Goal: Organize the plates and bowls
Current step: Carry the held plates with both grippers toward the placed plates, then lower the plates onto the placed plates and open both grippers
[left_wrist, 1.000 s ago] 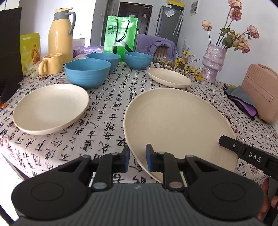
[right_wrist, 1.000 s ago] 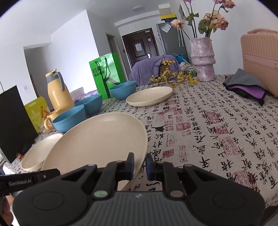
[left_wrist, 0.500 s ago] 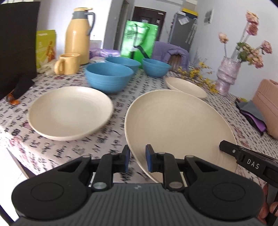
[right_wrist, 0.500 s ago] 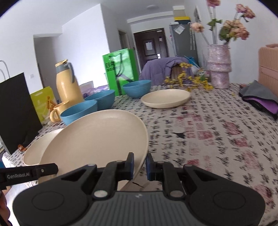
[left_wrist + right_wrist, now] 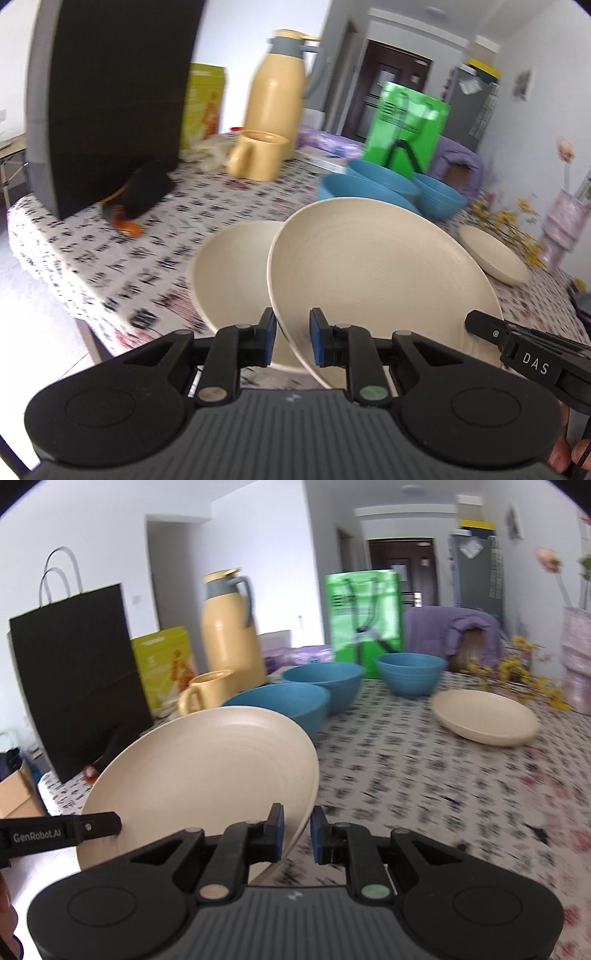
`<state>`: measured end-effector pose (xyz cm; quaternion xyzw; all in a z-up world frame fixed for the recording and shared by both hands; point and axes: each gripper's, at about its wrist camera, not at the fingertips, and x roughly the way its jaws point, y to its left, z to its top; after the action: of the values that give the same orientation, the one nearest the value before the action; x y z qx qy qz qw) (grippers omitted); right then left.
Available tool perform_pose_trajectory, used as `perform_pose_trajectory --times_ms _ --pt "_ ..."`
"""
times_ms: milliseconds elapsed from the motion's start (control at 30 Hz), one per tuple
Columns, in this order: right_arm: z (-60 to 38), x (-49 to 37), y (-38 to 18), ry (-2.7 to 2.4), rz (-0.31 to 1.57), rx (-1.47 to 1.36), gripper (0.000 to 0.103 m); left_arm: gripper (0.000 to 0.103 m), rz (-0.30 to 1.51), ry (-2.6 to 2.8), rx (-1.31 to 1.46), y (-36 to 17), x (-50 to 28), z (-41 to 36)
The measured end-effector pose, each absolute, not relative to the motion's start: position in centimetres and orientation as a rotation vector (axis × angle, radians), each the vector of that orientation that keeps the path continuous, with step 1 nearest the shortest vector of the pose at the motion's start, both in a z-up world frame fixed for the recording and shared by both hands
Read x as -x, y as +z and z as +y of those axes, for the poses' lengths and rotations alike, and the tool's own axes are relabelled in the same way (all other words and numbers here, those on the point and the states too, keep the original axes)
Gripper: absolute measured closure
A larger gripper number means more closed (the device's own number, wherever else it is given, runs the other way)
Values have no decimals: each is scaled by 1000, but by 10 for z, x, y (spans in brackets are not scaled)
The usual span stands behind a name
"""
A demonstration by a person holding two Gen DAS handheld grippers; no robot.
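Both grippers hold one large cream plate (image 5: 373, 273), lifted off the table. My left gripper (image 5: 292, 341) is shut on its near left rim. My right gripper (image 5: 296, 830) is shut on its right rim; the plate also shows in the right wrist view (image 5: 207, 771). A second cream plate (image 5: 229, 266) lies on the table just below and left of the held one, partly covered by it. A third cream plate (image 5: 485, 722) lies far right. Three blue bowls (image 5: 280, 703) (image 5: 325, 681) (image 5: 410, 672) stand behind.
A yellow mug (image 5: 205, 694) and yellow thermos jug (image 5: 231, 627) stand behind the bowls. A black paper bag (image 5: 79, 675), a green bag (image 5: 364, 613) and a vase (image 5: 563, 229) with yellow flowers ring the patterned tablecloth (image 5: 424, 775). The table's left edge is close.
Both grippers have carried the large plate to the left and lifted it, so that it now overlaps the second plate. Both views swung left.
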<state>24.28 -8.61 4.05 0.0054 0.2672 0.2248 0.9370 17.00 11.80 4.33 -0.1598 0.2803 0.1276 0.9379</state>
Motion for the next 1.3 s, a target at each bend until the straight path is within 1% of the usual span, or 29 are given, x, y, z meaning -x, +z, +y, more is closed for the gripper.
perform_pose_trajectory --times_ms 300,433,533,733,833,933,1000,1167,1300 --pt "-31 -271 31 526 580 68 87 84 594 334 332 32 -185 161" --pt "-12 -276 25 527 588 121 83 83 598 349 323 28 -190 172" --pt "-3 -276 24 527 581 149 81 81 607 360 304 24 -194 175" --pt "8 -275 25 525 530 198 82 81 600 336 247 23 -200 172" --pt "7 -277 25 523 529 194 82 77 601 331 249 22 -201 174" --pt "4 -278 26 516 530 186 81 76 592 339 240 25 -199 174" --pt "2 -278 27 514 529 177 79 75 579 342 231 29 -198 173" --pt "-3 -273 28 522 523 157 64 68 553 342 205 36 -194 165" --pt "-12 -263 33 535 516 140 59 66 535 336 205 40 -190 154"
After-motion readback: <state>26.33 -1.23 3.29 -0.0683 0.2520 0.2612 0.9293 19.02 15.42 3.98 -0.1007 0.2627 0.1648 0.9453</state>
